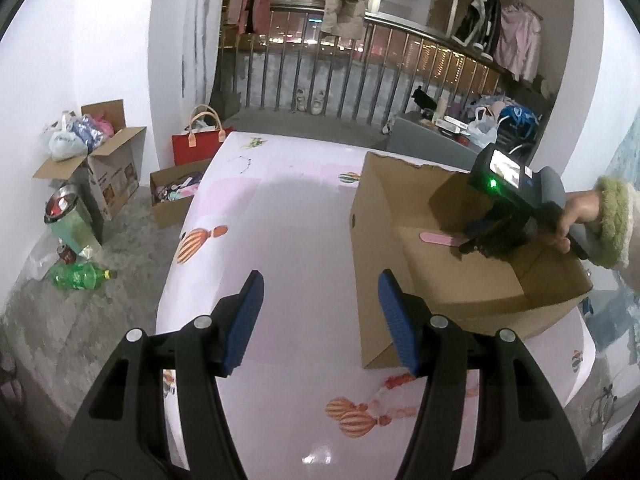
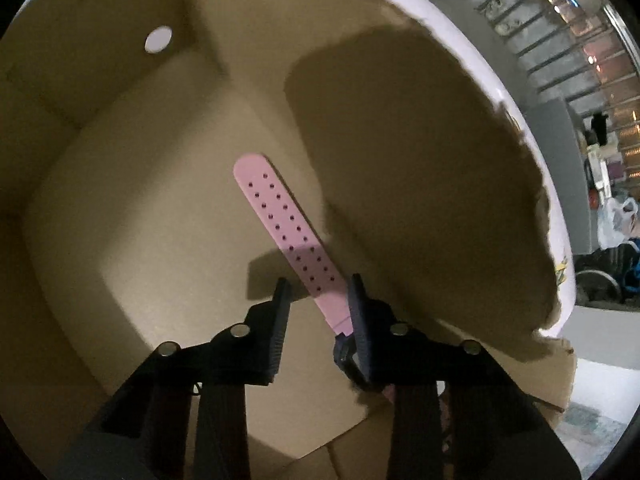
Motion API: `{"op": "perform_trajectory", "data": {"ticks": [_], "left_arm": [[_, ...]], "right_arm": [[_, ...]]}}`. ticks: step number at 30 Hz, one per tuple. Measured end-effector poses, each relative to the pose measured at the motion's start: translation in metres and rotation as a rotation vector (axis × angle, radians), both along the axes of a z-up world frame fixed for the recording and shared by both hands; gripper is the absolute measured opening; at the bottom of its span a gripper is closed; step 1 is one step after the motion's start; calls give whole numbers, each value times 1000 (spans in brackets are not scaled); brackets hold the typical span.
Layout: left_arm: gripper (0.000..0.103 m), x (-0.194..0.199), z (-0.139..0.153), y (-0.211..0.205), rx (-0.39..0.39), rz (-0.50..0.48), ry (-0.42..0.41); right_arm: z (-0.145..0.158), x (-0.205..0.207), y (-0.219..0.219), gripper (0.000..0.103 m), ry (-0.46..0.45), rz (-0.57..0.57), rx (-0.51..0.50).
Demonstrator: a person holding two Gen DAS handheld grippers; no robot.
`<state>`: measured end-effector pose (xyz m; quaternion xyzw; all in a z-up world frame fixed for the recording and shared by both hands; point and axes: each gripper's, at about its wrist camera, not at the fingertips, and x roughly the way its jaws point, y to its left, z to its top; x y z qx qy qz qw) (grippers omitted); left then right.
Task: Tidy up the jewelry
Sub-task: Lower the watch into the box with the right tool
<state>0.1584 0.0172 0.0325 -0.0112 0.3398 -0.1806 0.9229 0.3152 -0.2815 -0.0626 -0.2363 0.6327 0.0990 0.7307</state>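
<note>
A pink watch strap (image 2: 276, 216) with rows of small holes points down into an open cardboard box (image 2: 120, 160); its dark watch body sits low against the right finger. My right gripper (image 2: 318, 300) reaches into the box with the strap between its jaws. The left pad stands apart from the strap, so nothing is pinched. From the left wrist view the right gripper (image 1: 464, 246) hangs over the box (image 1: 384, 240) with the strap (image 1: 438, 237) sticking out to the left. My left gripper (image 1: 320, 292) is open and empty above the pink tablecloth (image 1: 280, 220), left of the box.
A hand in a green fuzzy cuff (image 1: 576, 216) holds the right gripper. Beside the table on the floor are open cartons (image 1: 108, 168), a red bag (image 1: 196, 144) and a green bottle (image 1: 80, 278). The box's torn flap (image 2: 420, 180) leans over at the right.
</note>
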Motion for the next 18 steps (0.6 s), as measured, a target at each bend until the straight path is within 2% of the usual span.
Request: {"op": "perform_trajectory", "data": {"ticks": [1, 3, 18], "left_arm": [[56, -2, -3, 5, -2, 9, 3], [56, -8, -7, 11, -2, 22, 5], [56, -17, -42, 50, -52, 102, 85]], "right_arm": [[-1, 1, -2, 11, 14, -11, 23], [-1, 3, -3, 8, 30, -13, 42], [7, 8, -12, 5, 22, -42, 109]]}}
